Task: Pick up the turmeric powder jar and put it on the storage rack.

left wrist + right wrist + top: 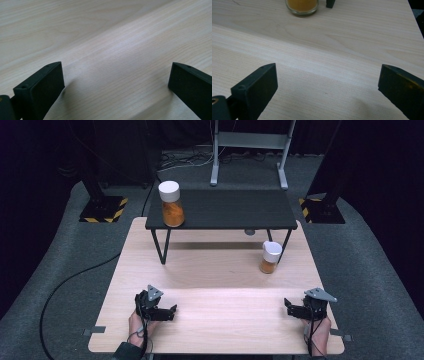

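Around you the room is dark, with a grey carpet (60,270) underfoot, a grey metal frame (248,150) at the far end and two black stands on yellow-striped bases (102,209) at either side. Your light wooden table (220,315) fills the middle, and a low black shelf (230,210) on thin legs stands across its far part.

On the shelf's left end you have a large jar (171,203) with a white lid, upright and filled with orange stuff. A smaller jar (270,257) of the same kind stands on the table near the shelf's right leg, closest to your right hand.

Your left gripper (162,311) rests low at the near left of the table, jaws spread wide with bare wood between them. Your right gripper (296,309) sits at the near right, jaws equally wide apart, holding nothing; the small jar's base lies well ahead of it.
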